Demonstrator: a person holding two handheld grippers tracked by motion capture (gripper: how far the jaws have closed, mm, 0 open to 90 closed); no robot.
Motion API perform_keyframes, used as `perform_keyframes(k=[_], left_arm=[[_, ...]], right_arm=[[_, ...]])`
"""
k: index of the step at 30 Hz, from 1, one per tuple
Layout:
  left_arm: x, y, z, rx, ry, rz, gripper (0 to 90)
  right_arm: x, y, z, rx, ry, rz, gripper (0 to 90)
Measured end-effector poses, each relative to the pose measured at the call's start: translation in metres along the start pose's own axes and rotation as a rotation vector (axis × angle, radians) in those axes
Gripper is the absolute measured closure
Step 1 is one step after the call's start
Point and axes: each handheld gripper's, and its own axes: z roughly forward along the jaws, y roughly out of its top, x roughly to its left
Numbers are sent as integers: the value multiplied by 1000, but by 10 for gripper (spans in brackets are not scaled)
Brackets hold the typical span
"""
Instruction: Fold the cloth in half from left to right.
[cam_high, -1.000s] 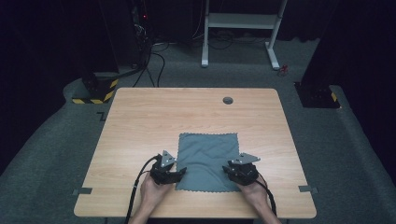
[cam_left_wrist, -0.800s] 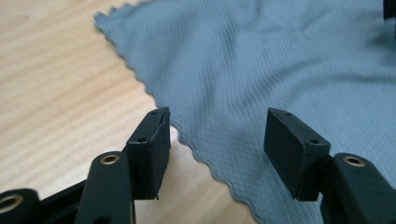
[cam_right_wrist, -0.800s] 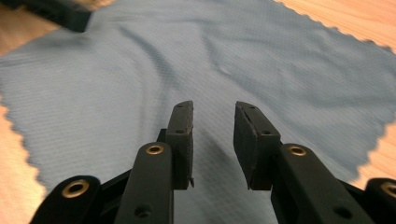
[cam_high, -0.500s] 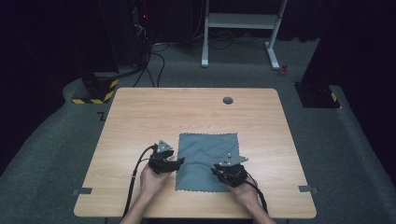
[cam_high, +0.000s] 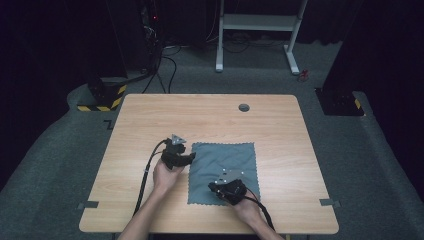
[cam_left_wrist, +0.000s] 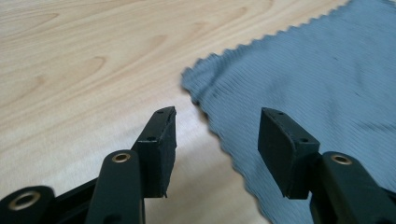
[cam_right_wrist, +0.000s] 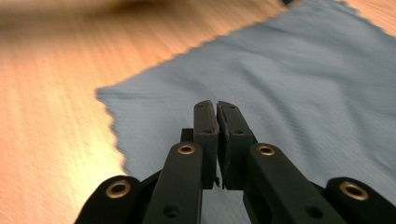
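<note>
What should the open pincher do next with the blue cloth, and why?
Probably ease the left gripper forward and down, then close it on the cloth. Its jaws stand open with the cloth's zigzag edge between them, not yet pinched. The right gripper sits shut over the cloth.

A light wooden table (cam_high: 150, 120) carries a grey-blue cloth (cam_high: 225, 160) spread flat near its front edge.

Grey-blue cloth (cam_high: 222, 170), roughly square, zigzag-cut edges, fine ribbed weave, spread flat in a single layer on the wooden counter (cam_high: 150, 120), near its front edge, slightly right of centre
</note>
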Motion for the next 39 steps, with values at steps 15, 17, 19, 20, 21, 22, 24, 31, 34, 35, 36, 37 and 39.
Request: perform_keyframes(k=[15, 17, 19, 20, 21, 22, 24, 31, 34, 35, 36, 37, 39], left_arm=[[26, 2, 16, -25, 25, -69, 474], [22, 7, 18, -20, 26, -48, 471], [20, 13, 21, -9, 20, -48, 474], [19, 16, 22, -12, 29, -39, 472], [18, 17, 23, -14, 31, -43, 474], [19, 19, 26, -1, 32, -48, 475], [19, 21, 31, 22, 38, -46, 475], [16, 22, 37, 19, 88, -13, 536], [16, 23, 37, 26, 98, -2, 571], [16, 23, 37, 22, 96, -5, 580], [16, 23, 37, 21, 93, 1, 595], [17, 23, 37, 20, 91, 9, 613], [15, 23, 38, 15, 87, 9, 655]], right_arm=[[46, 20, 39, 16, 104, -94, 819], [49, 20, 41, 9, 99, -112, 806], [52, 21, 41, 17, 97, -120, 776], [53, 20, 40, 20, 101, -117, 747], [54, 20, 40, 18, 102, -121, 737], [55, 19, 39, 16, 100, -130, 731], [56, 18, 38, 14, 103, -135, 709], [62, 17, 37, 16, 98, -139, 674], [64, 16, 36, 16, 94, -147, 706], [65, 16, 36, 17, 94, -148, 709], [65, 17, 36, 20, 93, -144, 722], [65, 17, 36, 18, 91, -143, 741], [64, 17, 36, 23, 81, -139, 778]])
